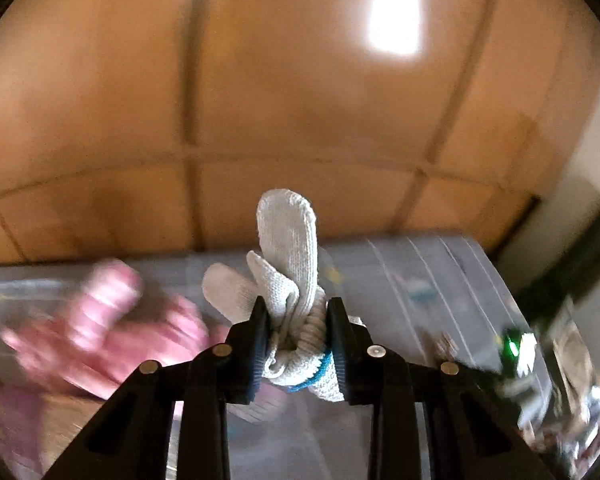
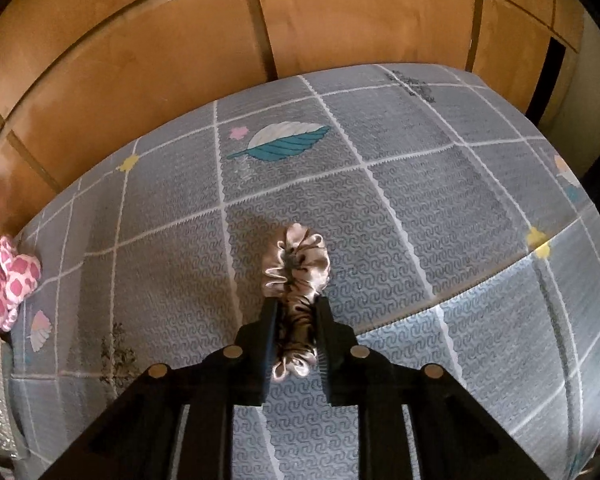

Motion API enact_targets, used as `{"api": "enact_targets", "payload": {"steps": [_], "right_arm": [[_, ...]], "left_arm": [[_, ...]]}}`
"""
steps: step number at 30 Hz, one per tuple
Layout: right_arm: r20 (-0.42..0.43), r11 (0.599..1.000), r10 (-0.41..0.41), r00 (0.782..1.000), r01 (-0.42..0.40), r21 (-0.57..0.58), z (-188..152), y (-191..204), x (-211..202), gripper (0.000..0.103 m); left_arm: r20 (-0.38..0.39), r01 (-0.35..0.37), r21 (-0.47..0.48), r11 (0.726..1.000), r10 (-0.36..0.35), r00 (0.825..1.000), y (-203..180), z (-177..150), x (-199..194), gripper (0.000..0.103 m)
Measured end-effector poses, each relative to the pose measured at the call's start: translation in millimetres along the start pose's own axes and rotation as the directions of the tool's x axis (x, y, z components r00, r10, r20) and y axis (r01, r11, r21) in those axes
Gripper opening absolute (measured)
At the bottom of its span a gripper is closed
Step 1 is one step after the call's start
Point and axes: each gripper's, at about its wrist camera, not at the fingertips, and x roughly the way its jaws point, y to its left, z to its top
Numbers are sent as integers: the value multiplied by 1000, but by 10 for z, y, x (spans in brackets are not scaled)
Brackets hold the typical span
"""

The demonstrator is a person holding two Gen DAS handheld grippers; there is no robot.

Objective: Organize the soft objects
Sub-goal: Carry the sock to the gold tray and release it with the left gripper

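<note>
The biggest thing is the bed (image 2: 380, 208), with a grey cover marked in white squares and a blue leaf picture near its far edge. Behind that far edge stand brown wooden panels (image 2: 160, 48).

On the bed's left edge, by the far left corner, lies a pink and white spotted soft thing (image 2: 4, 280). It rests on the cover and nothing holds it. In the left wrist view it shows as a pink blur, so I cannot tell just what it is.

The left gripper (image 1: 298, 336) is squeezed tight on a white knitted glove (image 1: 288, 264) with a blue line at its cuff. The glove is bunched between the pads, and its fingers stick up past them. It hangs in the air above the bed, not touching it.

The right gripper (image 2: 298, 332) is pinched on a shiny pinkish scrunchie (image 2: 296, 264). The scrunchie sits near the middle of the bed. I cannot tell if it still touches the cover.

So both small soft things are grabbed, and that part looks done. But I see no box, basket or pile where they should go. I think the tidying is only at its start: the glove and scrunchie still need a place, and the pink thing has not been picked up yet.
</note>
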Motion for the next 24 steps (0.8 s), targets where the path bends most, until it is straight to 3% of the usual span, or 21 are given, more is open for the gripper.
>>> {"api": "enact_targets", "payload": {"steps": [4, 10, 14, 18, 24], "right_arm": [[0, 1000, -6, 1000, 6, -19, 0, 23, 6, 18], [9, 997, -28, 1000, 29, -67, -21, 96, 7, 18], [21, 994, -44, 999, 46, -102, -72, 143, -19, 18], [35, 990, -58, 998, 62, -129, -74, 169, -55, 18], [46, 984, -67, 997, 74, -163, -90, 205, -120, 18]], "left_arm": [[63, -111, -65, 992, 116, 991, 579, 291, -294, 29], [86, -283, -222, 933, 308, 948, 1720, 204, -815, 29], [71, -355, -288, 889, 389, 918, 2327, -186, -1193, 29], [57, -376, -344, 860, 419, 906, 2722, -711, -1552, 29], [69, -344, -402, 849, 403, 913, 2787, -1427, -1916, 29]]}}
